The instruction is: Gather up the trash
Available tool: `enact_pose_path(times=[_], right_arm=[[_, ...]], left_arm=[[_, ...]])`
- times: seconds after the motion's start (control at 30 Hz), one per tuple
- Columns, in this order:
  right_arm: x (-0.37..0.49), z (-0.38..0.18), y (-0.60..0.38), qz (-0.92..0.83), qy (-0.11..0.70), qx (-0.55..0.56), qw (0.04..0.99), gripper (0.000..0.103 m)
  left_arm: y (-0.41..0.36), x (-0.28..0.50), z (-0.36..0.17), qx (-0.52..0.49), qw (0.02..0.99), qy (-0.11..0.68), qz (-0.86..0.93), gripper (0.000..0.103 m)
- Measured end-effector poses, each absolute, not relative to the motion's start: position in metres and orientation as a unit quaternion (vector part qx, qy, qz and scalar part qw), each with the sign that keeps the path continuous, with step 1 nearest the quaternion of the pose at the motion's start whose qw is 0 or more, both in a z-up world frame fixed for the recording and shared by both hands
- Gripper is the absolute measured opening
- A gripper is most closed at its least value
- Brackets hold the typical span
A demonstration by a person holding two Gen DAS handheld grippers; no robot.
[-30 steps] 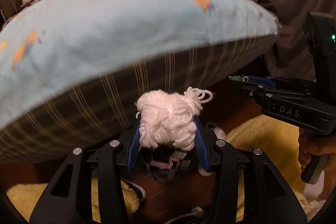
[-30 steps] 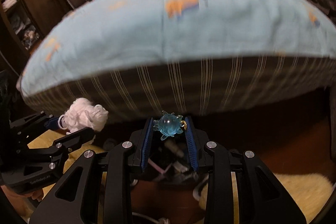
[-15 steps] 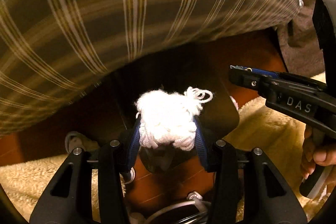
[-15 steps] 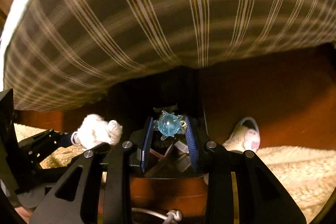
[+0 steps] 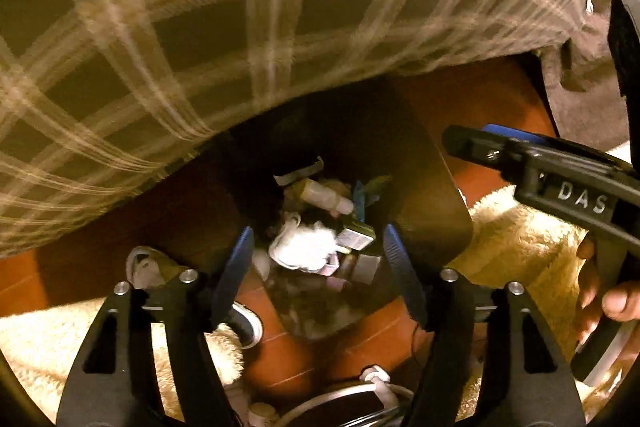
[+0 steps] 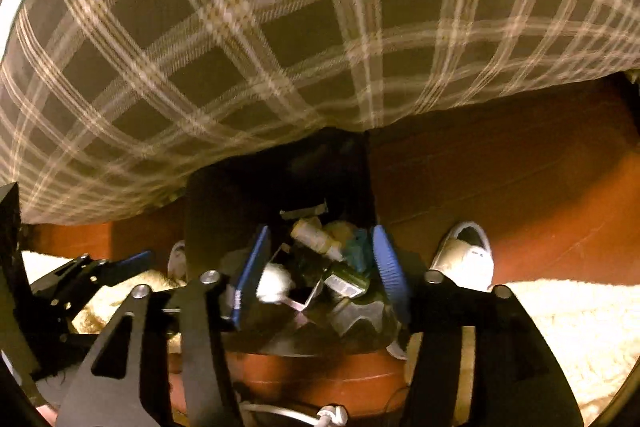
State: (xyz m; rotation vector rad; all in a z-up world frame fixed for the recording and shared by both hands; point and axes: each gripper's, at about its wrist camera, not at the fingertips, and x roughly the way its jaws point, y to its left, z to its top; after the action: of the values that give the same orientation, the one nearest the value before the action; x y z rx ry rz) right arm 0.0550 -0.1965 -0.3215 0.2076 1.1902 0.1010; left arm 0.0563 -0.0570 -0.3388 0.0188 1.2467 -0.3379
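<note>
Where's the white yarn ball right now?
The white yarn ball lies in the dark trash bin on the floor, low and centre in the left wrist view, beside a small box and below a pale bottle.

A trash bin (image 5: pixel 436 211) stands on the floor (image 6: pixel 500 187) before a bed's plaid side (image 5: pixel 200 27). In it lie a yarn ball (image 5: pixel 304 247), a small bottle (image 6: pixel 316 237) and boxes. Rugs (image 6: pixel 560 327) flank the bin; a shoe (image 6: pixel 466 255) lies to its right.

White yarn ball (image 5: pixel 306 247), lying atop mixed litter inside dark trash bin (image 5: pixel 436 195); bin upright on floor, nearly full.
</note>
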Motion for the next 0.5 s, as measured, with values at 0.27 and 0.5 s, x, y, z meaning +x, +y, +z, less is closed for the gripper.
enact_pose_path(times=[0.27,0.5], right_arm=[[0.039,-0.244,-0.21,0.021,0.474,0.066,0.878,0.1],[0.019,-0.136,-0.206,0.014,0.374,0.041,0.927,0.1]], left_arm=[[-0.041,0.038,-0.259,0.013,0.846,0.517,-0.132,0.091],[-0.032,0.027,-0.153,0.003,0.901,0.419,-0.117,0.095]])
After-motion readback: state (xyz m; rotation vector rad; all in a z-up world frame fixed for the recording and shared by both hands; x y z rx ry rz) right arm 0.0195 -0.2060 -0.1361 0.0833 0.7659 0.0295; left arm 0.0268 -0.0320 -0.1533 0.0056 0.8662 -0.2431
